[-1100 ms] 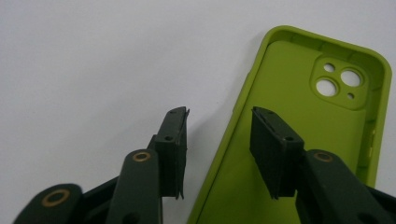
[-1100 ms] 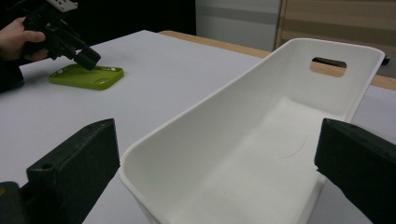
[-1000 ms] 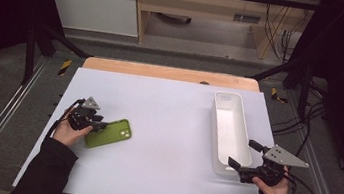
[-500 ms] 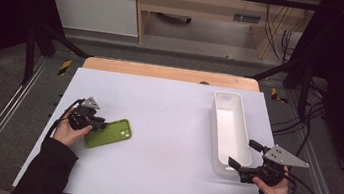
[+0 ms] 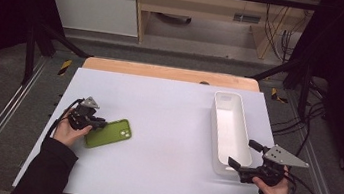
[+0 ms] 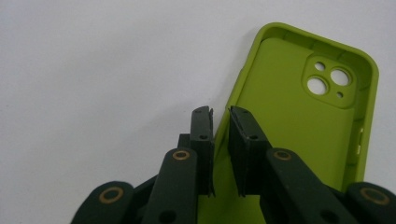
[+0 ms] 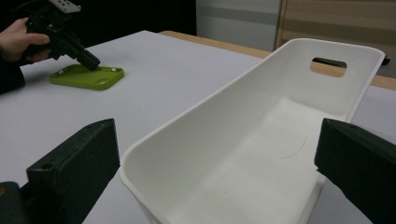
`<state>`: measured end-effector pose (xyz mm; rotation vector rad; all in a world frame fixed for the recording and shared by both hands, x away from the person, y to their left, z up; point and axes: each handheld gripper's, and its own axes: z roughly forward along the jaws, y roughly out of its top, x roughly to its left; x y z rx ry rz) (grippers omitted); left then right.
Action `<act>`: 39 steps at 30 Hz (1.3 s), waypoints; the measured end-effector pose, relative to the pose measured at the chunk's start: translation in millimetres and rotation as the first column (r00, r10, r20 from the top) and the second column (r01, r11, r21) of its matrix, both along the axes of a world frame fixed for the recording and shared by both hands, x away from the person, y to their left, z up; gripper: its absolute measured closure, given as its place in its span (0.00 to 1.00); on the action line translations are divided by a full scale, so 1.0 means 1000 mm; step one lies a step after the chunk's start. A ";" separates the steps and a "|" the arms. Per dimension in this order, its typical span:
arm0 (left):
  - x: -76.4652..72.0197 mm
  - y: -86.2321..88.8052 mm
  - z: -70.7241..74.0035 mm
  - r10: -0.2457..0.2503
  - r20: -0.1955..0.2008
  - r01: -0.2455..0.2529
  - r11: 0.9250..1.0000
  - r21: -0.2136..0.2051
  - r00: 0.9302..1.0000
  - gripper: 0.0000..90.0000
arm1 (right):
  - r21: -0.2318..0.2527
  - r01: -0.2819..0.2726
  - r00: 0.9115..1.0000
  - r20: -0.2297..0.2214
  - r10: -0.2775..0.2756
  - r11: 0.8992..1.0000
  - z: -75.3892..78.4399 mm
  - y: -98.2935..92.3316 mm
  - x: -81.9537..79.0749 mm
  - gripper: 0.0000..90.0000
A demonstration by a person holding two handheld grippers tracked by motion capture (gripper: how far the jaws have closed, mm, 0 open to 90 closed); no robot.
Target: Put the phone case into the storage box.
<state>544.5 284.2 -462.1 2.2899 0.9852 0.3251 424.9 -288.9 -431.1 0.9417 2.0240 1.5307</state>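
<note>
Early stage, by the look of it: green phone case lying flat on the white surface at lower left of the high view, not yet lifted. Left gripper, jaws just closing, nearly pressed together astride the case's thin soft rim. Matte, rubbery, rounded corners, camera cut-outs. At right, long glossy white plastic bin, empty; right gripper spread wide astride its near end.

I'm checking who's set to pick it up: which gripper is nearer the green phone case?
Left. The left gripper has its jaws around the rim of the green phone case, closing on it. The right gripper is across the table, at the near end of the white bin.
</note>
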 end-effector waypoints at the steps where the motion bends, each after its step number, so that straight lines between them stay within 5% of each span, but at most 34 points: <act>1: 0.000 0.000 0.000 0.000 0.000 0.000 1.000 0.000 1.000 0.88 | 0.000 0.000 1.000 0.000 0.000 1.000 0.000 0.000 0.000 0.01; 30: -0.003 -0.003 0.001 0.011 0.024 -0.011 1.000 0.027 1.000 0.97 | 0.004 -0.002 1.000 0.003 0.002 1.000 0.000 0.000 0.000 0.01; 39: -0.006 -0.001 0.010 0.024 0.048 -0.023 1.000 -0.013 0.999 0.97 | 0.003 -0.001 1.000 0.003 0.001 1.000 0.001 0.000 0.000 0.01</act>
